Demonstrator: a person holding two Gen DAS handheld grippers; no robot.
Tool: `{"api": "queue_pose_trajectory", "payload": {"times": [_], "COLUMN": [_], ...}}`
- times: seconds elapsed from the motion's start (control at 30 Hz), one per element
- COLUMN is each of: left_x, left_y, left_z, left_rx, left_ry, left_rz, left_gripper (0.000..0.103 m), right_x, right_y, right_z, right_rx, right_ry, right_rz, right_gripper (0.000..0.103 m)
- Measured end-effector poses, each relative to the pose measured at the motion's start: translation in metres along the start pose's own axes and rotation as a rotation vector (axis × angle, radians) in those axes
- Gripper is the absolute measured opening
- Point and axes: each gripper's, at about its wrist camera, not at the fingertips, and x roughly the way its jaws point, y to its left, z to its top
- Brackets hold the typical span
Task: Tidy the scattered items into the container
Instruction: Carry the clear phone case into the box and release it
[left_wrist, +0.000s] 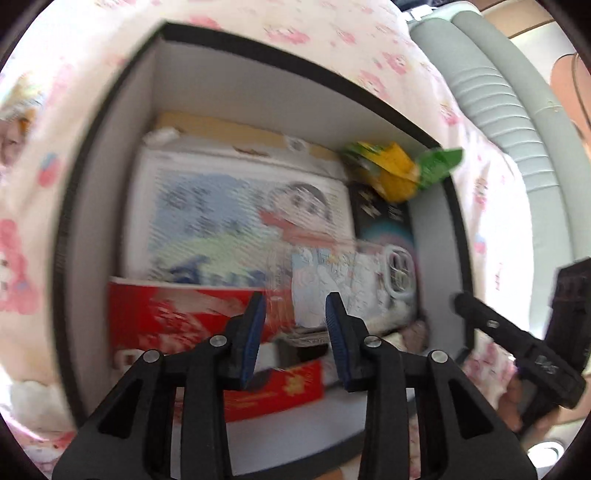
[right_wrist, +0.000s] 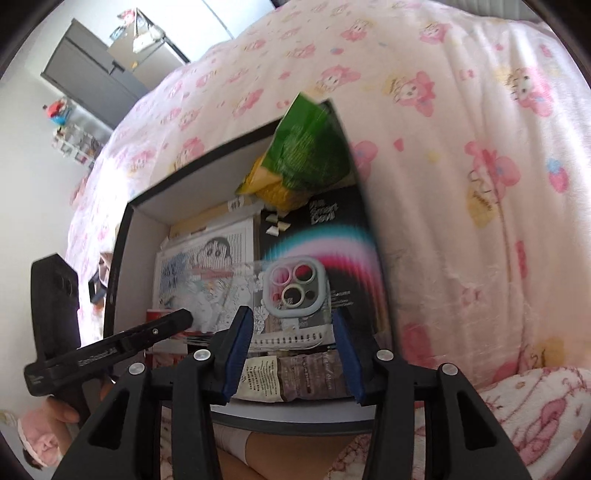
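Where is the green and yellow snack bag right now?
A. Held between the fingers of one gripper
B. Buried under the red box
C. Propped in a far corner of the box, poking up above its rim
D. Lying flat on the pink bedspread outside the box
C: the green and yellow snack bag sits in the far corner of the black-rimmed box, its top sticking above the rim; neither gripper touches it.
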Motion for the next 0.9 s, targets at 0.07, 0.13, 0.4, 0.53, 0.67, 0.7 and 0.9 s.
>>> {"api": "queue_pose_trajectory", "payload": {"times": [0.07, 0.13, 0.4, 0.53, 0.67, 0.7, 0.9], "left_x": [-0.004, -0.002, 0.016, 0.004, 0.002, 0.002, 0.01], "left_y": [0.003, 0.003, -0.029, -0.022, -0.003, -0.002, -0.01], "left_z": [0.0, -0.002, -0.002, -0.009, -0.011, -0.012, -0.014], "left_rx": [-0.014, -0.025, 0.092, 0.089, 0.023, 0.021, 0.081], "left_ry": [-0.024, -0.035, 0.028, -0.019, -0.004, -0.001, 0.042], "left_rz": [0.011, 0.029, -0.039, -0.028, -0.06, -0.066, -0.108], "left_gripper": [0.033, 0.033, 0.034, 0.034, 0.034, 0.034, 0.033], "right_x": [-0.007, -0.012, -0.02, -0.011, 0.001, 0.005, 0.02], "right_y": [-0.002, -0.005, -0.003, 0.003, 0.013, 0.016, 0.022], "right_z": [0.0, 0.0, 0.001, -0.007, -0.007, -0.007, -0.009], "right_rx": [0.008, 0.025, 0.015, -0.006, -0.047, -0.057, -0.07], "right_ry": [-0.017, -0.033, -0.054, -0.031, -0.005, 0.007, 0.042], "right_rz": [-0.003, 0.004, -0.001, 0.001, -0.008, -0.015, -0.046], "right_gripper": [0.041, 0.041, 0.041, 0.041, 0.041, 0.041, 0.041]}}
